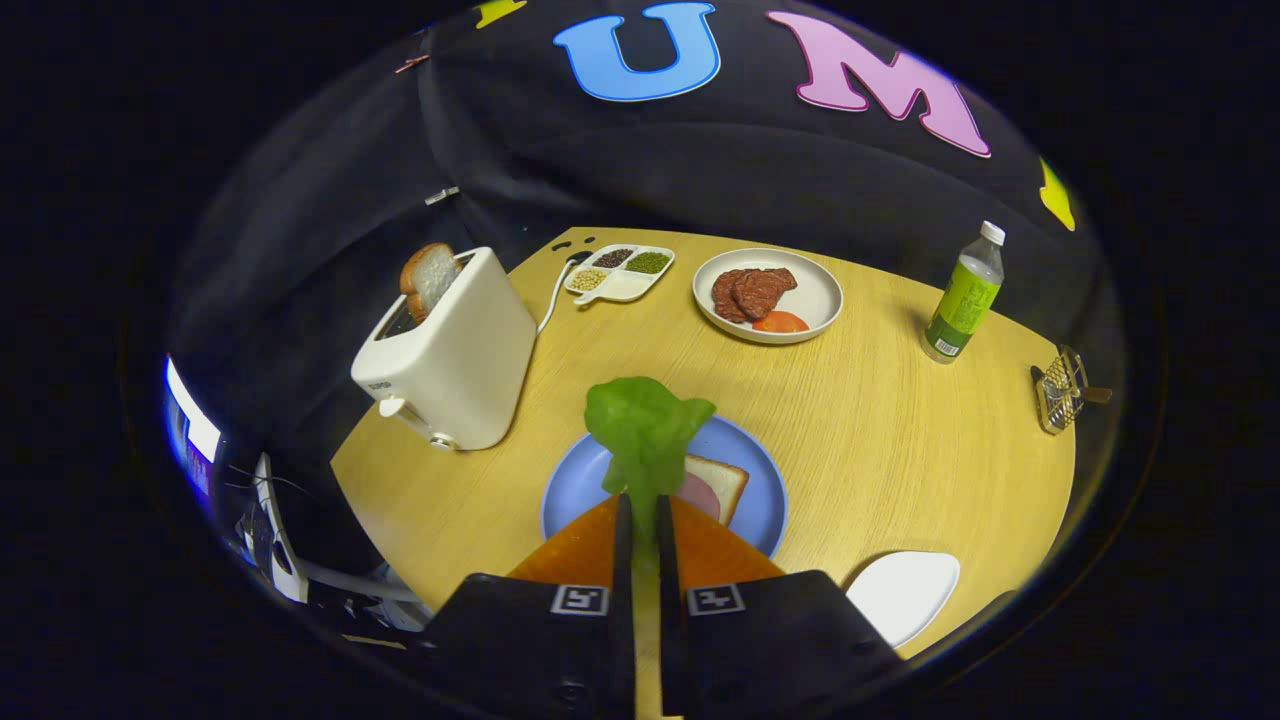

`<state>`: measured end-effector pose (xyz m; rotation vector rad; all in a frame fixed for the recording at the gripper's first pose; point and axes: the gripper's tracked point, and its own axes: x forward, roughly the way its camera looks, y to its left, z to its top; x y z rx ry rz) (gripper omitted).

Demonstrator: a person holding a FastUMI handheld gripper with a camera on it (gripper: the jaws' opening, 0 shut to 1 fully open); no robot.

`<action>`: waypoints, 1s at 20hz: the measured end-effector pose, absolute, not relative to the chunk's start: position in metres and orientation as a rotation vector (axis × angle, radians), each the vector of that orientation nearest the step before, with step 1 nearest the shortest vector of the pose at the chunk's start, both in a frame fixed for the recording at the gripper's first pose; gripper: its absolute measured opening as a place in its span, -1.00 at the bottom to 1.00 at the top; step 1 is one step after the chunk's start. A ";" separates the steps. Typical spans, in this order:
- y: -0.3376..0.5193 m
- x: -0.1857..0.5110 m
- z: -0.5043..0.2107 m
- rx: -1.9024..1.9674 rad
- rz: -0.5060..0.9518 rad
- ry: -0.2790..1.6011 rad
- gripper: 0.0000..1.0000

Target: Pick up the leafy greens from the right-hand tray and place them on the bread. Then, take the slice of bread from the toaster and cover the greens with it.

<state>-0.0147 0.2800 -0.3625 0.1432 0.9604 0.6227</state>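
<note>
The gripper [640, 515] has orange fingers [580, 550] and a black body carrying black-and-white square markers, closed on bright green leafy greens [645, 425]. The bread [722, 480] is pale with a tan crust on a blue plate [765, 500]. The toaster [455, 355] is cream-white; the table [900, 440] light wood-grain.

Beyond the fingers, a round white plate [815, 290] carries brown meat slices [752, 292] and a tomato slice [779, 322]. Left of it lies a white divided dish [628, 288] with beans and seeds. Off to the right stands a green-labelled bottle [963, 295], with a small wire rack [1061, 389] nearer the wooden table's [900, 440] edge.
</note>
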 end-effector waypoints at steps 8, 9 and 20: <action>0.286 -0.013 -0.344 0.126 0.571 0.927 0.46; 0.292 -0.013 -0.335 0.131 0.581 0.913 0.47; 0.415 0.024 -0.204 0.221 0.724 0.730 0.46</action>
